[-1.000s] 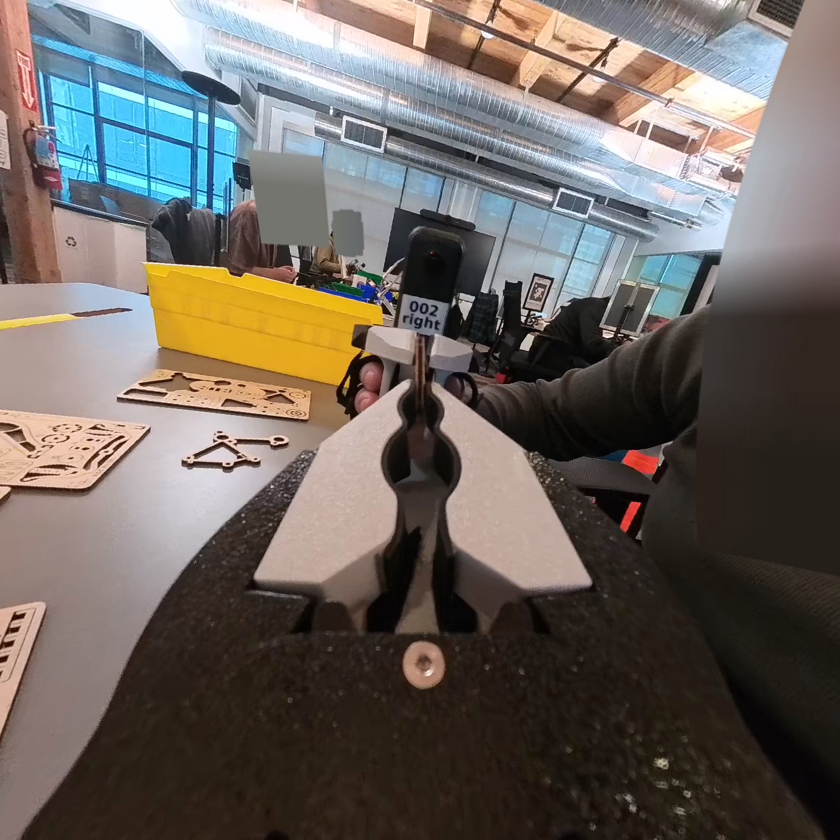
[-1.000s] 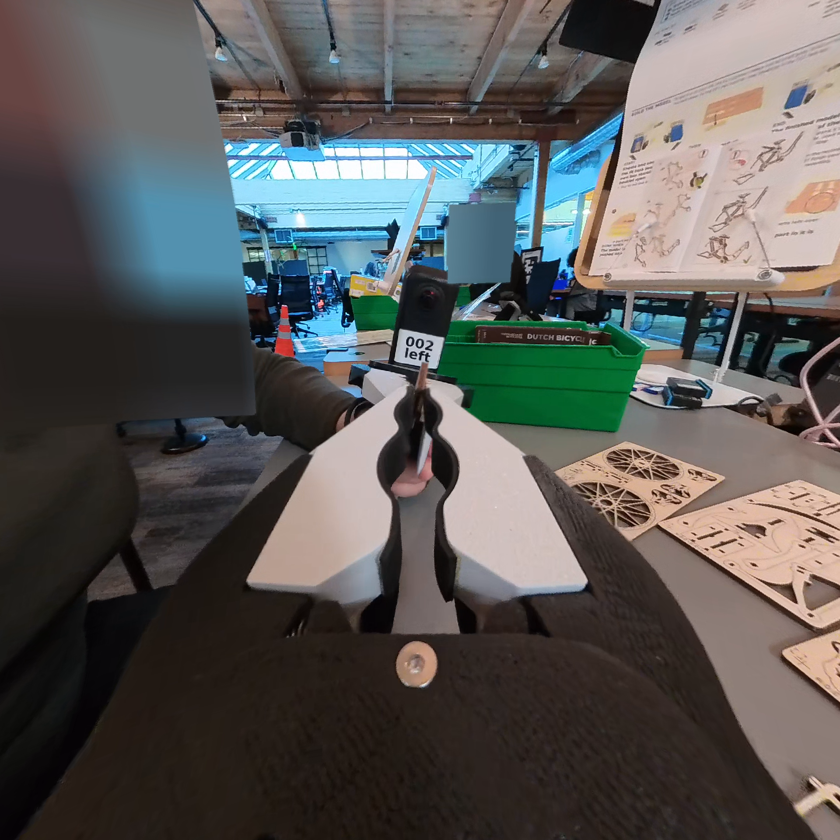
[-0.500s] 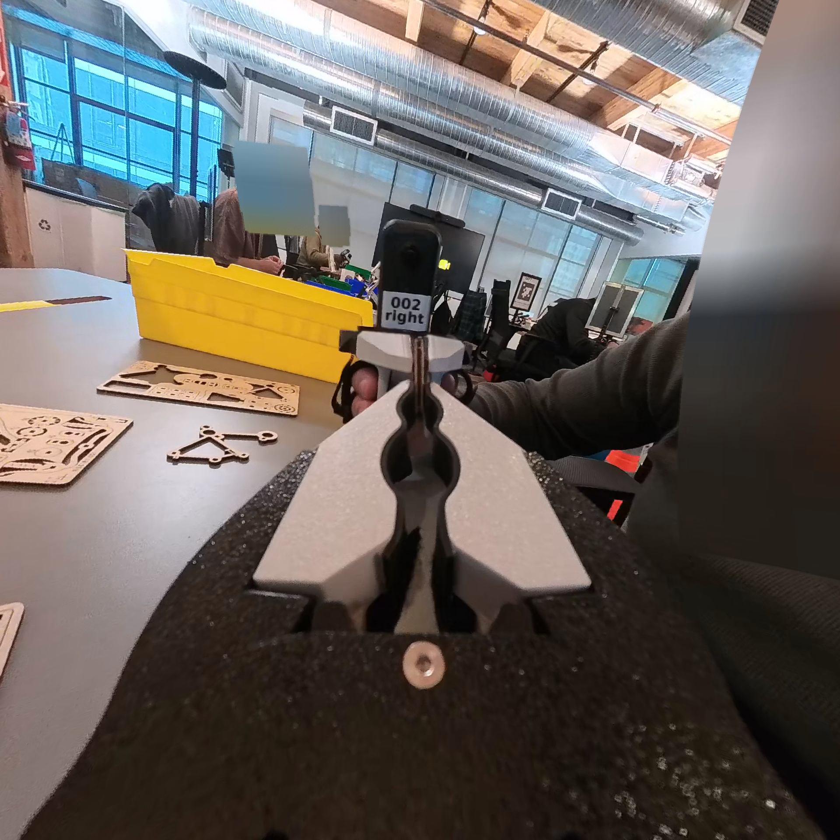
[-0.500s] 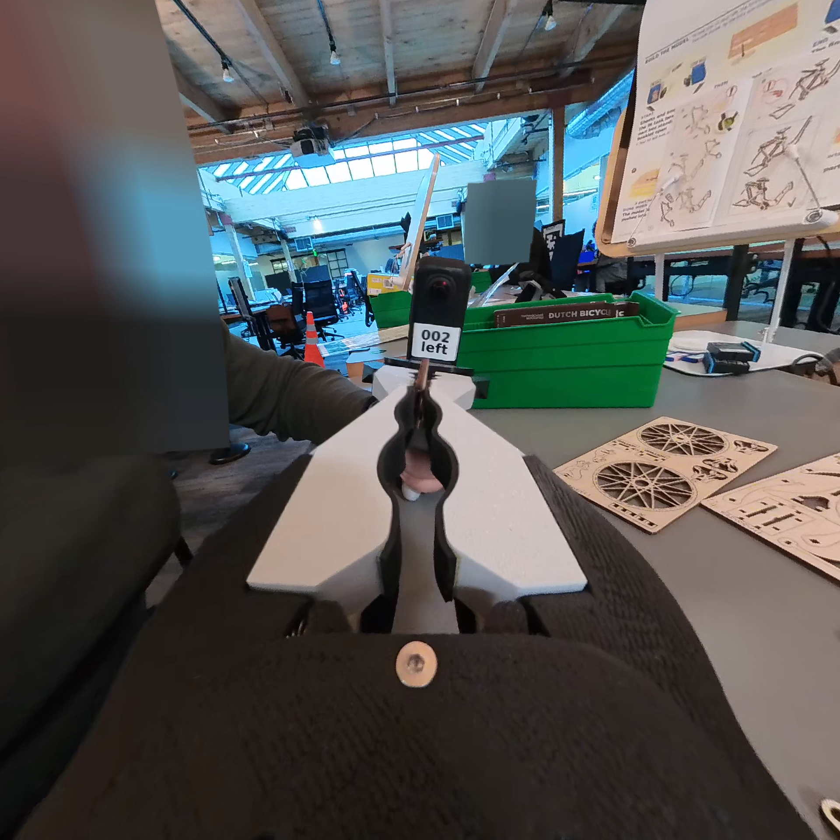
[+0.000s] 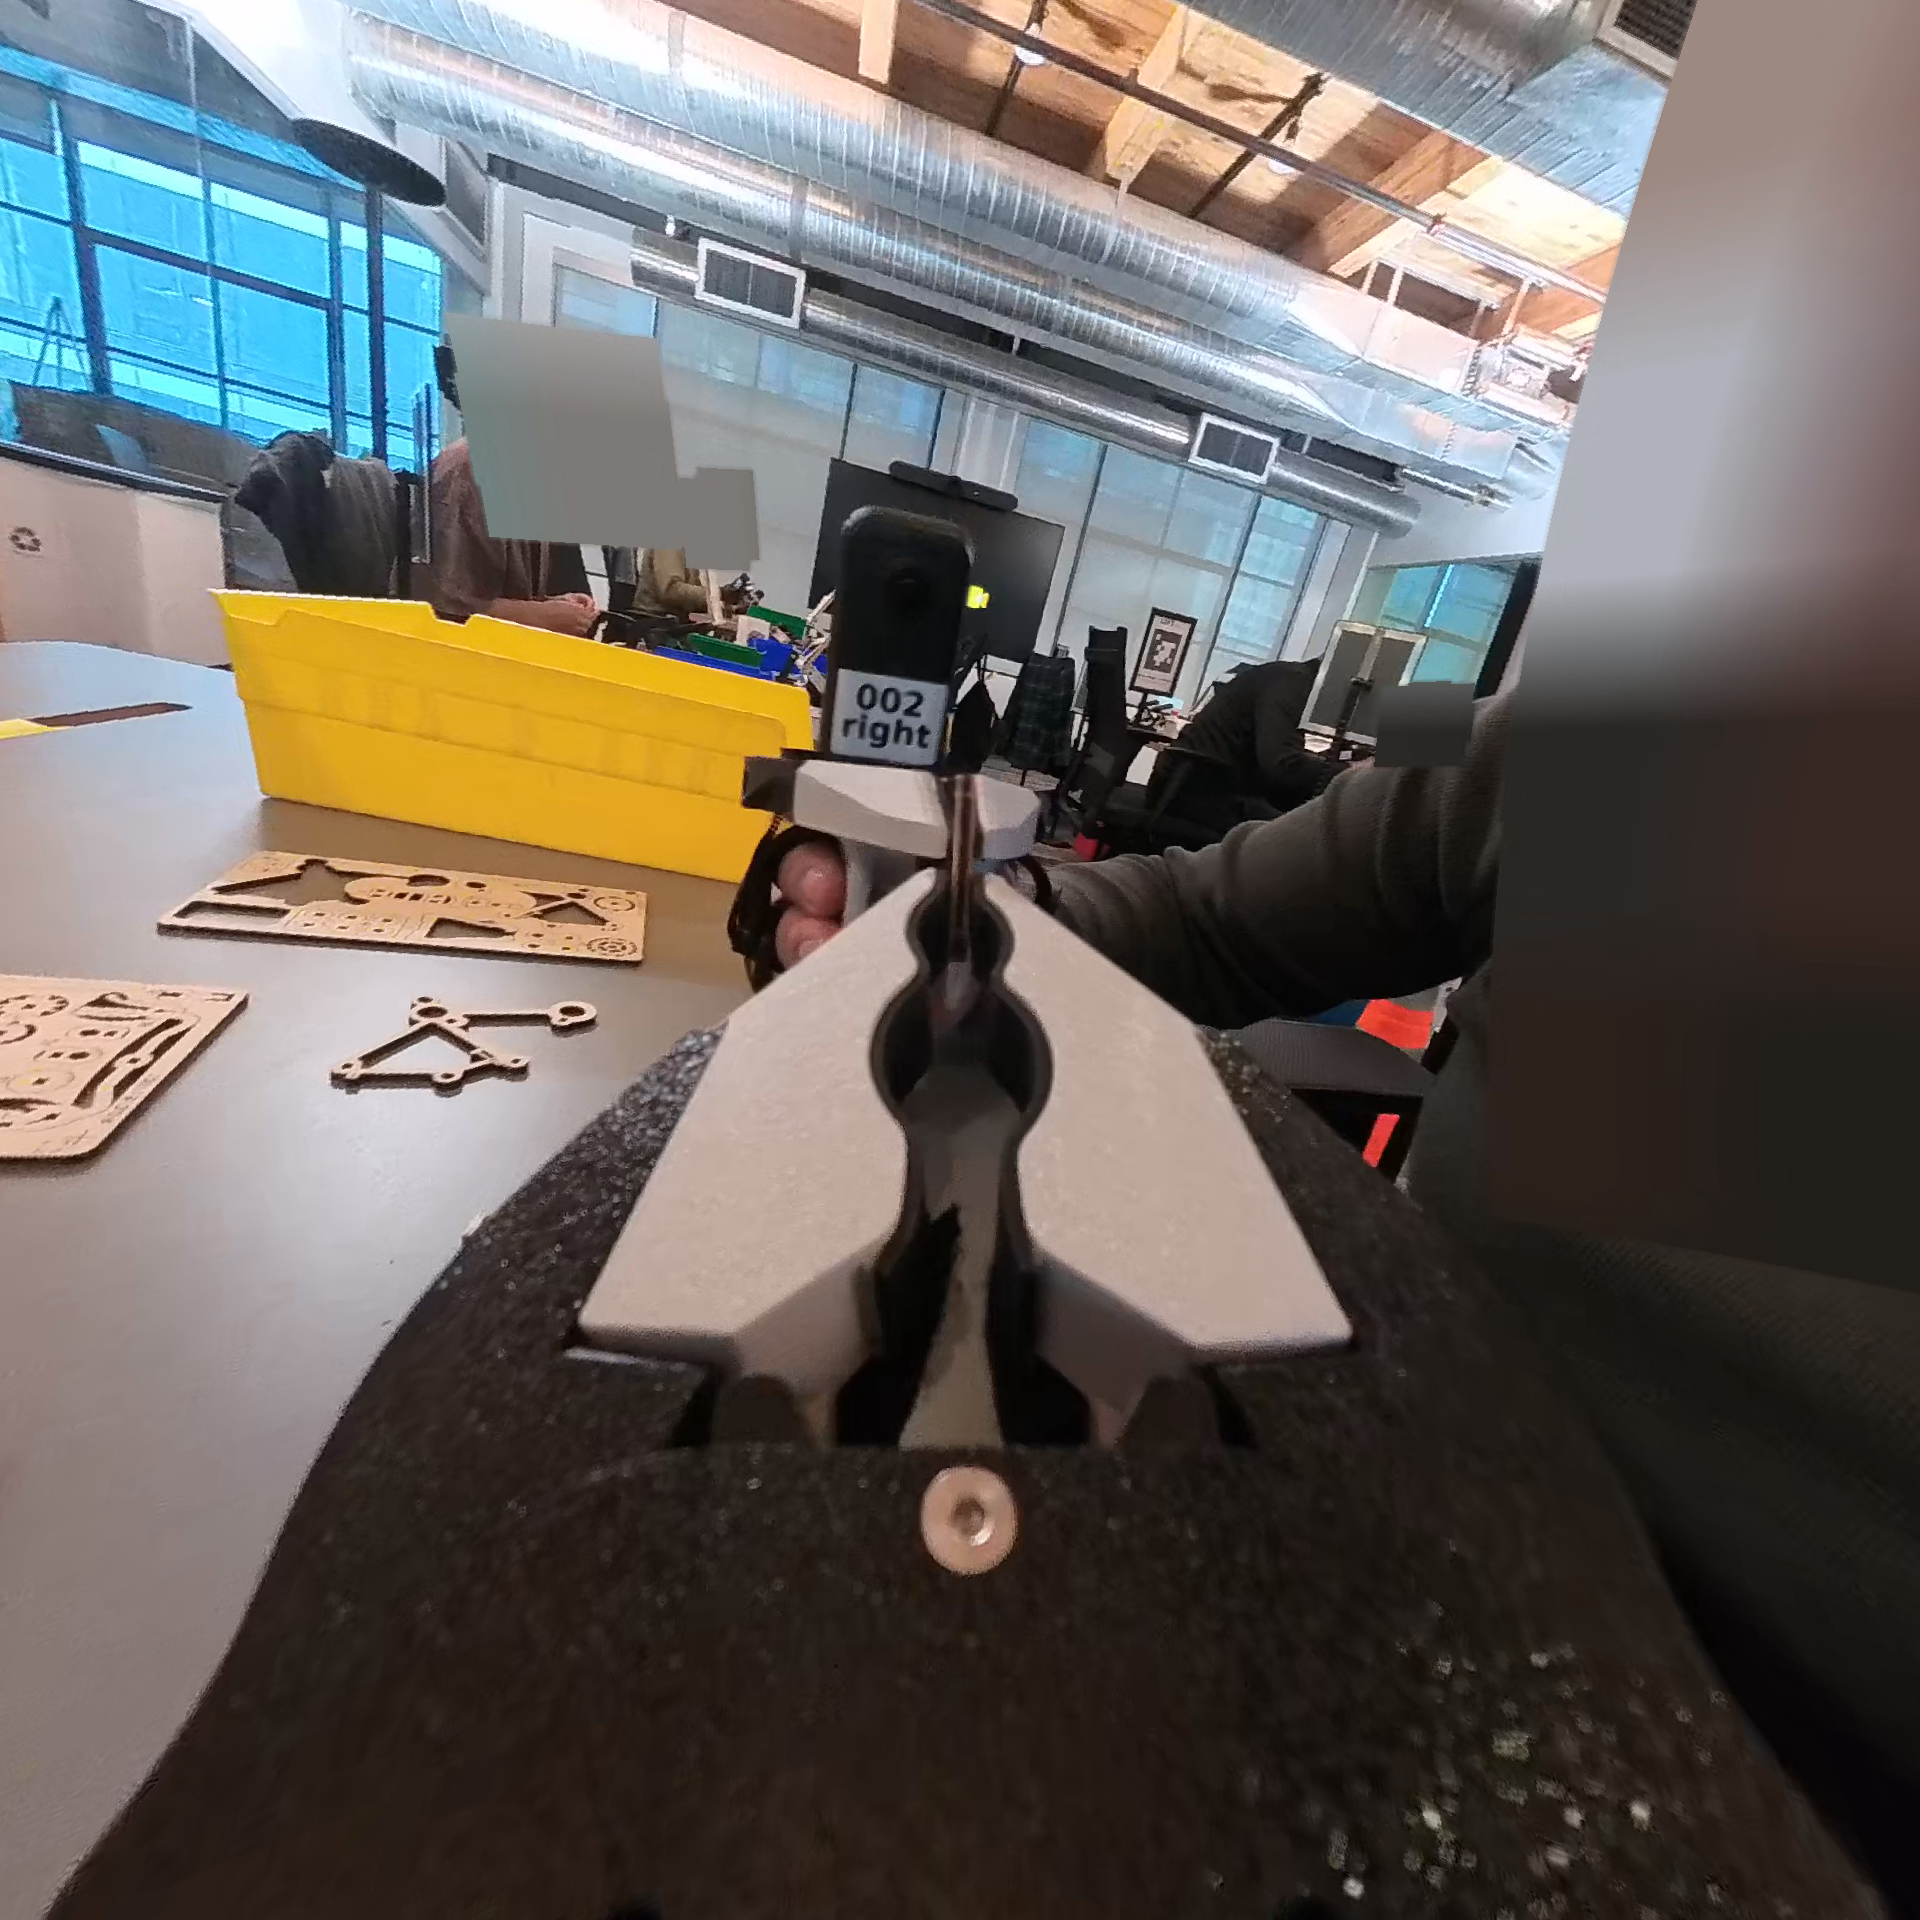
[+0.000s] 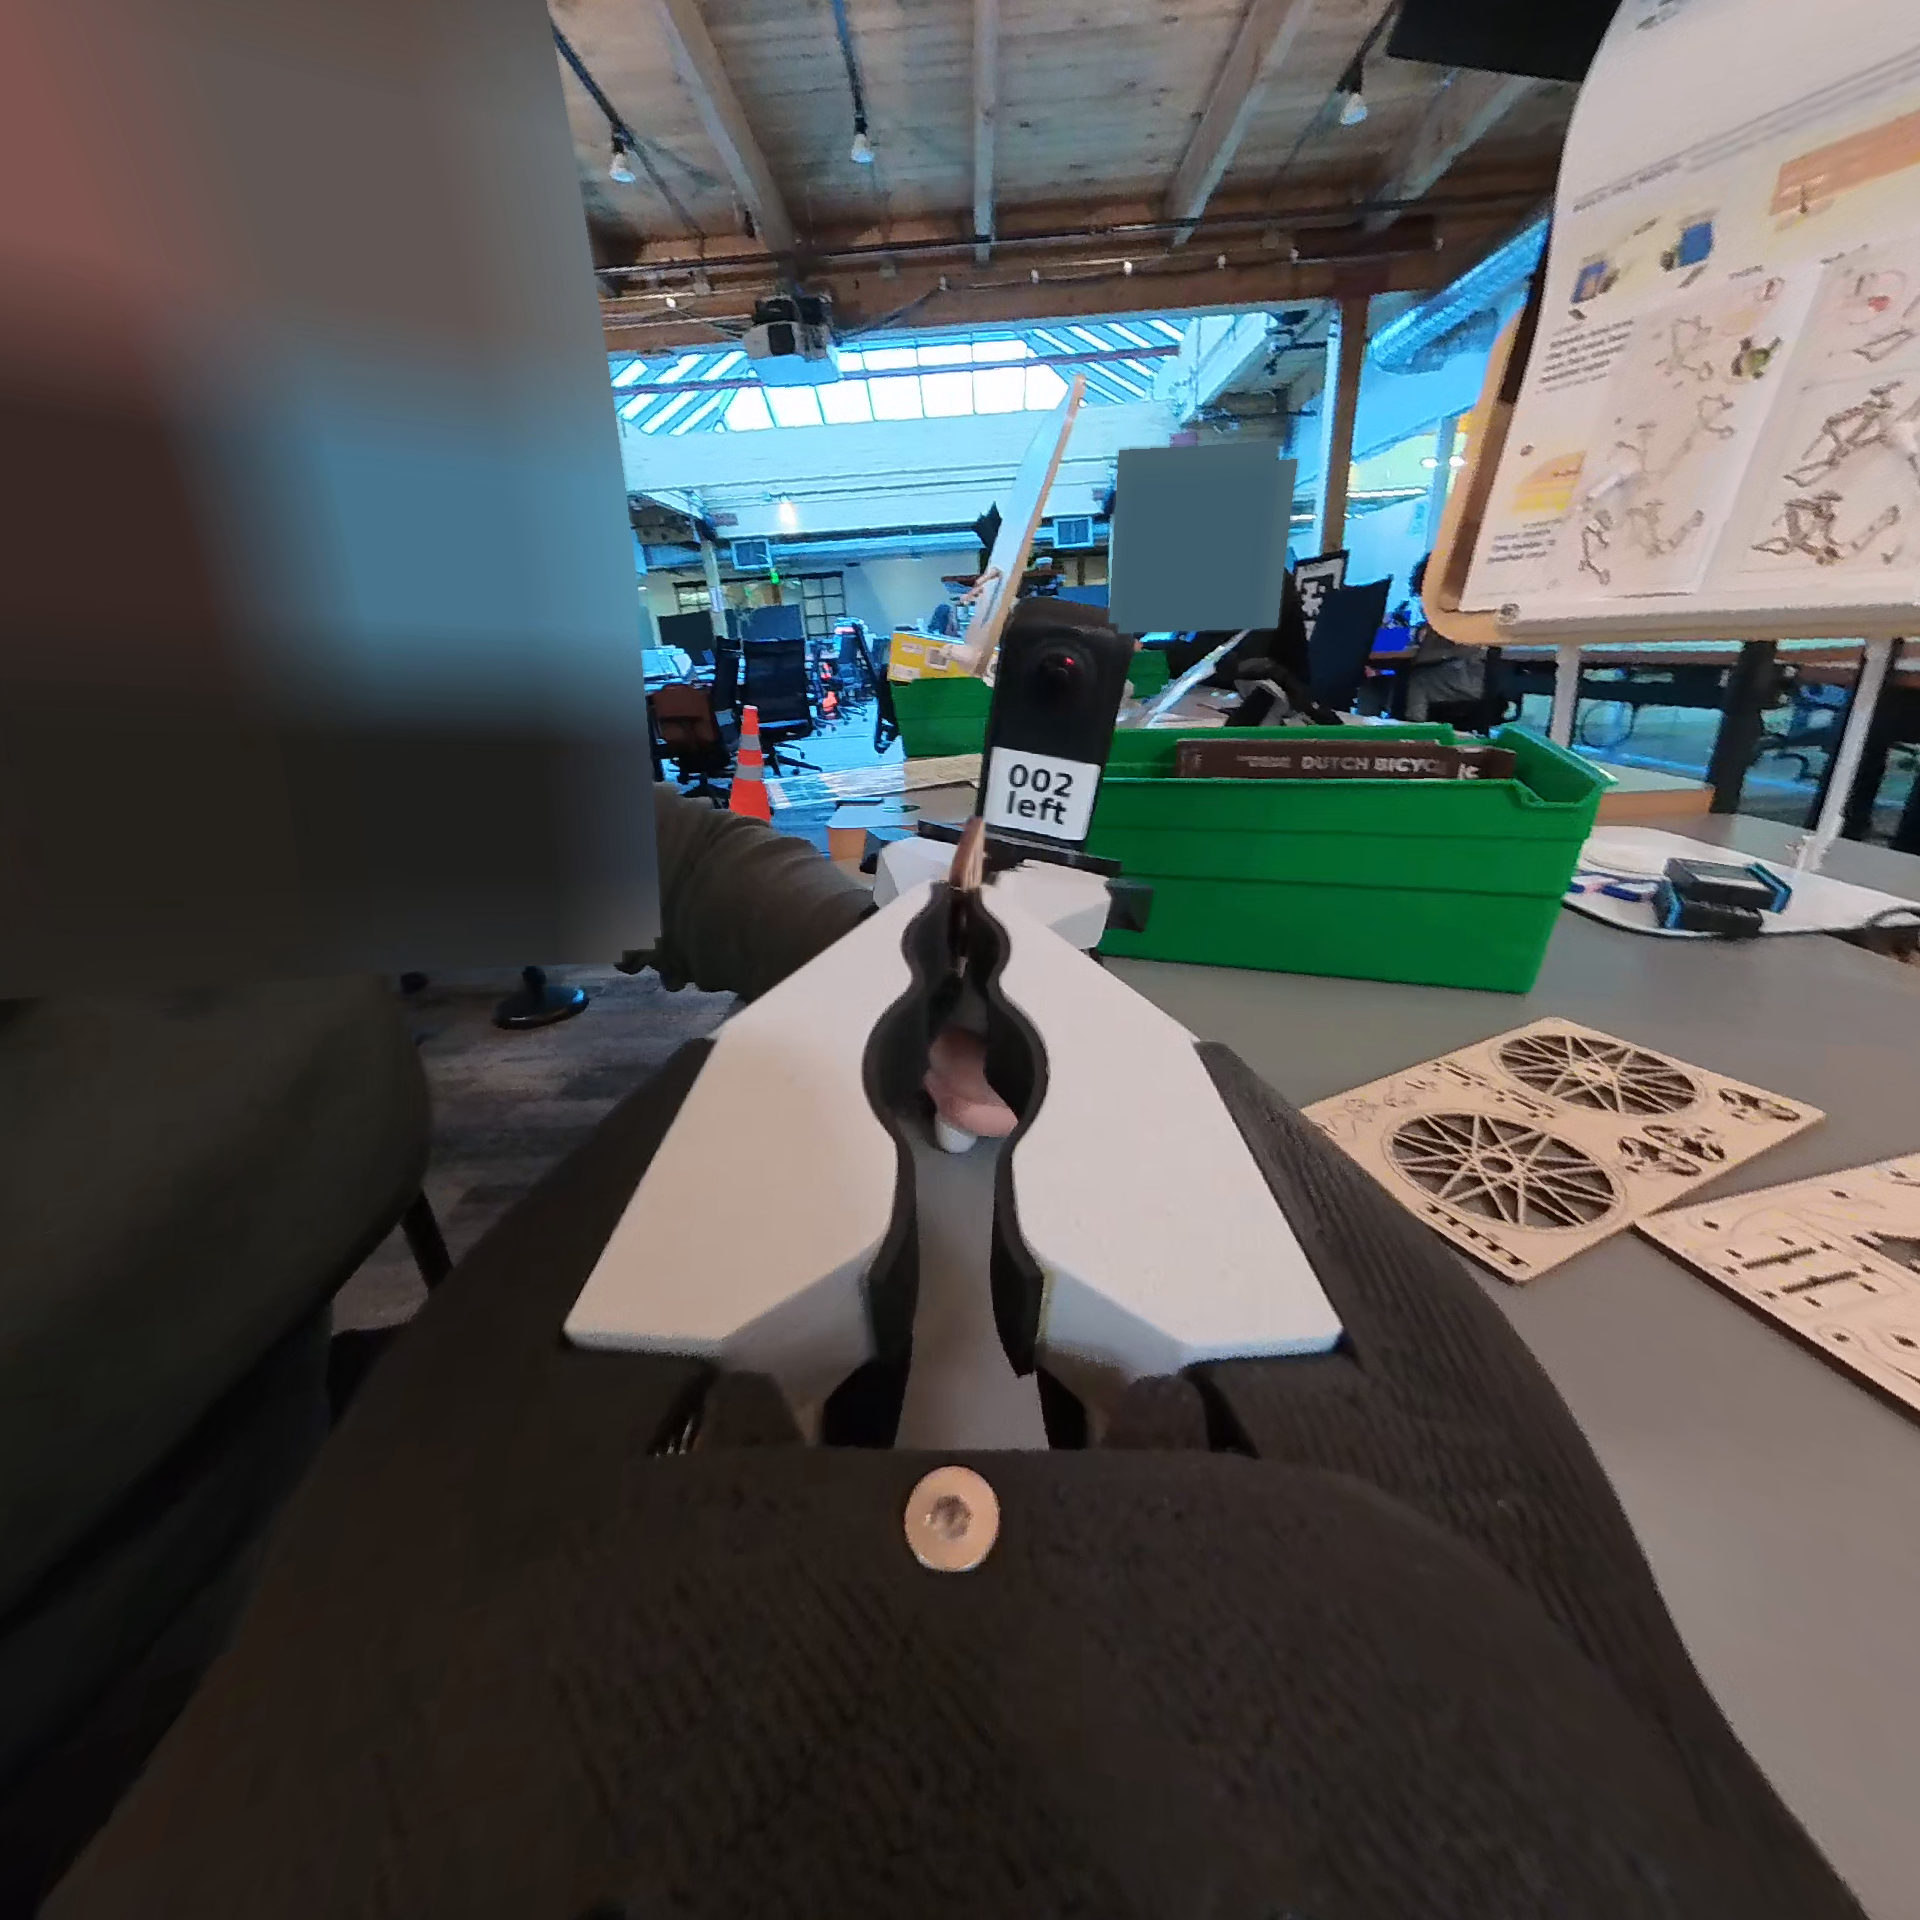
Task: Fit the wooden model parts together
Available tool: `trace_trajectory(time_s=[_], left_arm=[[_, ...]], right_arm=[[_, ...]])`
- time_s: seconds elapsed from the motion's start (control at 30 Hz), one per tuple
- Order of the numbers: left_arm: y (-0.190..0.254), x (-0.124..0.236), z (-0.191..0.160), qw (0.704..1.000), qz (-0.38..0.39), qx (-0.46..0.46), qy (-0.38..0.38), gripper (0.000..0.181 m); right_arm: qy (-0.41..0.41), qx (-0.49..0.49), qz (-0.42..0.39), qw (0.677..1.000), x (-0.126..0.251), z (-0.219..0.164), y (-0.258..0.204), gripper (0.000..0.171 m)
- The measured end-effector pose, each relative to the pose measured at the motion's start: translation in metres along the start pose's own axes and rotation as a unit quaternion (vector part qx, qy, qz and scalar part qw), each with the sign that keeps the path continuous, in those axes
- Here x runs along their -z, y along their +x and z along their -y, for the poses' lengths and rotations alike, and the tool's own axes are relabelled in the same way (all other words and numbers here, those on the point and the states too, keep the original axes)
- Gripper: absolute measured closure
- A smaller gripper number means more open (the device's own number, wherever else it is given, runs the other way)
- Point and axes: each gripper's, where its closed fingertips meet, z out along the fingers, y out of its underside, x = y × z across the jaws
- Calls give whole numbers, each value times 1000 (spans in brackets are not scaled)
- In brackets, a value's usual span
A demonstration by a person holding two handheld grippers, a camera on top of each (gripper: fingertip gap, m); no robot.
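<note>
My left gripper is shut on a thin wooden part that I see edge-on, held in the air off the table's edge. My right gripper is shut on a thin wooden part, also edge-on. The two grippers face each other tip to tip; the right one shows in the left wrist view, the left one in the right wrist view. I cannot tell if they hold one piece or two joined pieces. A loose triangular frame part lies on the table.
Cut-out wooden sheets and a yellow bin are on the grey table to the left. A wheel sheet, a green bin and an instruction board are on the right. A person's sleeve reaches in. My two grippers' fingertips are within a few centimetres of each other.
Both grippers stay shut on the thin wood and close together. They have shifted and twisted slightly, so the opposite gripper now leans a little in each view.
</note>
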Motion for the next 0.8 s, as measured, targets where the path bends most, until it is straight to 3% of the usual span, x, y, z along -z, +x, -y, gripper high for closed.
trace_trajectory(time_s=[0.17,0.37,0.63,0.8], left_arm=[[5,-2,-2,1000,-16,6,-3,181],[-4,-1,-4,1000,18,3,-12,181],[-15,-1,-5,980,116,-150,-59,181],[-22,2,-3,939,187,-269,-100,180]], right_arm=[[7,7,19,1000,1,0,-4,171],[-13,57,-32,998,2,-2,6,170],[-38,87,-85,992,2,-3,14,171],[-40,98,-125,986,1,-3,20,171]])
